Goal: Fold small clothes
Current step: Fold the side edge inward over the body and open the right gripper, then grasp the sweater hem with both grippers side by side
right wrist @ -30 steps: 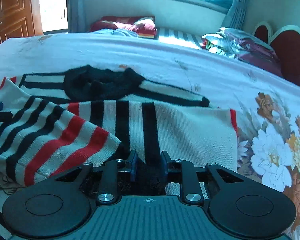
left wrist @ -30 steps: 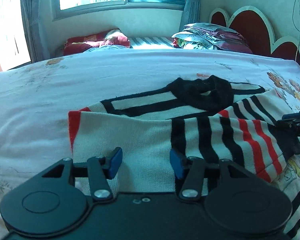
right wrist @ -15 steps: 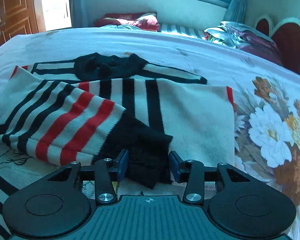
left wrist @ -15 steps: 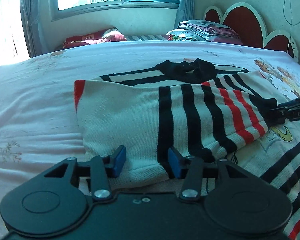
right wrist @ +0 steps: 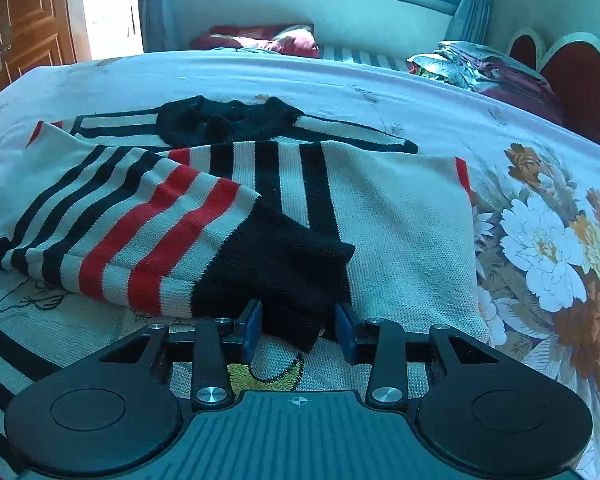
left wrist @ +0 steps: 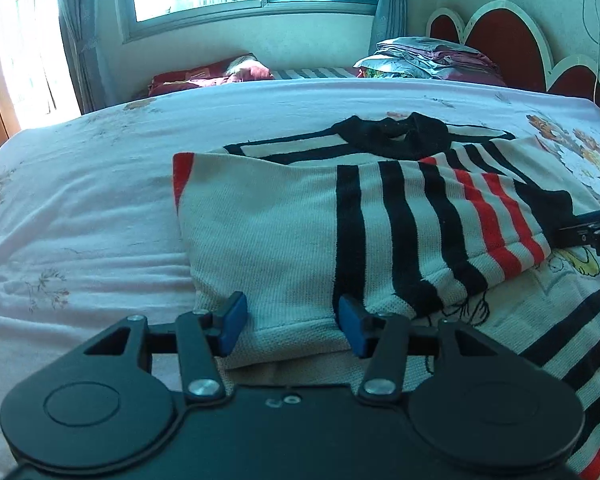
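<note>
A small white knit sweater (left wrist: 284, 240) with black and red stripes lies on the bed, its sleeves folded across the body. Its black collar (left wrist: 396, 136) is at the far end. My left gripper (left wrist: 292, 324) is open, its blue pads either side of the near white hem. My right gripper (right wrist: 300, 332) is open, with the black cuff (right wrist: 276, 272) of the striped sleeve lying between its pads. The right gripper's tip shows at the right edge of the left wrist view (left wrist: 592, 232).
The bed sheet (left wrist: 80, 200) is white with flowers (right wrist: 548, 248). A second striped garment (left wrist: 560, 340) lies under the sweater near me. Folded bedding (left wrist: 432, 60) and a red pillow (left wrist: 208, 76) lie at the far side by the headboard (left wrist: 496, 36).
The right gripper opened and let go of the black cuff, which now lies on the sweater. Both grippers pulled back toward the near hem.
</note>
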`<state>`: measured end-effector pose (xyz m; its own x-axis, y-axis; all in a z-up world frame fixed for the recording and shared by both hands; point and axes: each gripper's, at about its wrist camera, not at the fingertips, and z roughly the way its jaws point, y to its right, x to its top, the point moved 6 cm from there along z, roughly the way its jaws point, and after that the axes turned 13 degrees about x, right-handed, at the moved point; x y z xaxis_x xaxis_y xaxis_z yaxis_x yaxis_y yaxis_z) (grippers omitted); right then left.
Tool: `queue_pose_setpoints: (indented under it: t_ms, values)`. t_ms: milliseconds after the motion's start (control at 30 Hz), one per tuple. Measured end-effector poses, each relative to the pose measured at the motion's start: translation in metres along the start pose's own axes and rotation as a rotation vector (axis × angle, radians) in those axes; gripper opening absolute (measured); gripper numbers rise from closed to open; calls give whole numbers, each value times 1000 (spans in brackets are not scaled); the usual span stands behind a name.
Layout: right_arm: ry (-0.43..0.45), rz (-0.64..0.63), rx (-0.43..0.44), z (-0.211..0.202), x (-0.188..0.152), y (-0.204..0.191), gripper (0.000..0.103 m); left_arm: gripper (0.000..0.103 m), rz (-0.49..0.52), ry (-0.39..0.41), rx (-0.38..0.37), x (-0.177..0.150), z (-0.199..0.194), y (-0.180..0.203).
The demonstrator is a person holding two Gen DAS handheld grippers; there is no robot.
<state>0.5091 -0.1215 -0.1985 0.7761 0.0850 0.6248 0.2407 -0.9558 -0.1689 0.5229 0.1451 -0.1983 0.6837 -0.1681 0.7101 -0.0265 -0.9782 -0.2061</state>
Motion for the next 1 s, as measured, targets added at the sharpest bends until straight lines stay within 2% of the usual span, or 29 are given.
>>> queue_pose_setpoints:
  t_ms: [367, 400, 433, 467, 500, 533, 667, 767, 833, 900, 1000]
  values:
    - [-20, -14, 1, 0, 2, 1, 39, 53, -5, 29, 17, 0, -5, 0]
    - [-19, -12, 2, -2, 3, 1, 39, 59, -2, 39, 31, 0, -11, -1]
    - [-6, -5, -5, -8, 4, 2, 50, 70, 3, 56, 57, 0, -17, -3]
    - [24, 4, -25, -16, 4, 4, 61, 98, 4, 75, 99, -2, -24, -5]
    - [59, 15, -18, -25, 3, 5, 73, 99, 4, 97, 112, -5, -31, -8]
    - [71, 36, 9, -30, 1, 6, 73, 91, 3, 96, 103, -8, -36, -10]
    - [92, 73, 33, -52, -15, 11, 73, 88, -18, 61, 99, -29, -55, -16]
    - [126, 76, 59, -81, -31, 13, 72, 77, -44, 24, 70, -45, -74, -21]
    - [133, 96, 77, -102, -46, 17, 55, 72, -50, -5, 60, -58, -87, -21]
    - [145, 142, 103, -122, -63, 26, 51, 65, -71, -34, 41, -73, -100, -22]
    - [154, 243, 161, -153, -97, 42, 50, 53, -148, -94, -24, -97, -117, -24]
